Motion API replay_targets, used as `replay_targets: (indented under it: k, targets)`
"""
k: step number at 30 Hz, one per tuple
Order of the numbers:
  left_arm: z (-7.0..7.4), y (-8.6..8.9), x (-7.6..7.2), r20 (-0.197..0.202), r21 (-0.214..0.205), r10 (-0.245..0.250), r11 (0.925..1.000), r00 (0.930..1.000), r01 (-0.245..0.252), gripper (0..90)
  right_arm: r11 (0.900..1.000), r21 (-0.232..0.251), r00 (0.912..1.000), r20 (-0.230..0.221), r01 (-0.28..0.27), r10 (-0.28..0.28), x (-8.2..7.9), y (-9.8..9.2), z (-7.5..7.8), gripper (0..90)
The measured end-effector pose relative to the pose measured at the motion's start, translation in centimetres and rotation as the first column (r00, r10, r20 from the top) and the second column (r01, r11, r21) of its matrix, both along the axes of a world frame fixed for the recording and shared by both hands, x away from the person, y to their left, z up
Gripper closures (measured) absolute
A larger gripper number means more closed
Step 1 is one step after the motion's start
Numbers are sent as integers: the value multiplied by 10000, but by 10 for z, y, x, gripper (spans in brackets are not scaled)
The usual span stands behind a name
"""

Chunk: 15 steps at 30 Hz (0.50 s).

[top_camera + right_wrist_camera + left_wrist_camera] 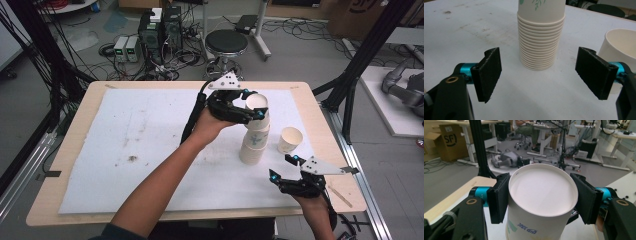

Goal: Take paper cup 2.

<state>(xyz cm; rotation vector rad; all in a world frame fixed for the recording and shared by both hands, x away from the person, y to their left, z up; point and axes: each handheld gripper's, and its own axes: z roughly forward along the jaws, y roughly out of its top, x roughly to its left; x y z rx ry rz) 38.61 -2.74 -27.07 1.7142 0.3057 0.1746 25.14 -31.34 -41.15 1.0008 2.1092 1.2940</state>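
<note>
- High view showed the left gripper (253, 111) clamped on the top cup (256, 103) of a stack of paper cups (254, 141), which stood upside down on the white mat (150, 145) covering the table (45, 195), right of the middle.
- Left gripper view showed the two black pads pressing on opposite sides of that cup, just below its flat white bottom, with printed lettering visible lower on the wall.
- Right gripper (284, 167) rested near the front right corner of the table, its jaws wide apart and holding nothing; in the right gripper view the base of the stack stood between and beyond them, untouched.
- One single cup (290, 139) already stood upright on the mat just to the right of the stack, apart from it.
- By that layout, the work appeared to be taking cups off the stack one at a time: one seemed finished, a second was gripped, though whether it had lifted free of the stack could not be told.
- Most of the stack was left to deal with, so the job looked to be at an early stage.
- Counted: one stack, with roughly a dozen or more nested rims visible in the right gripper view, an exact count being uncertain; one separate cup; two grippers; one wooden stick (340, 195) lying at the right edge of the table.
</note>
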Motion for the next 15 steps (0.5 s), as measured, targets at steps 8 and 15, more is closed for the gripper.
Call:
replay_targets:
  k: [8, 15]
  targets:
    - [19, 30, -6, 266, -653, 399, 9971, 9989, -380, 354, 9999, -3, 9999, 8, -144, 144, 0, 4, 1, 215]
    - [21, 63, -11, 268, -700, 779, 9947, 9966, -759, 354, 9995, 53, 9995, -28, -315, 315, -2, 9, 2, 215]
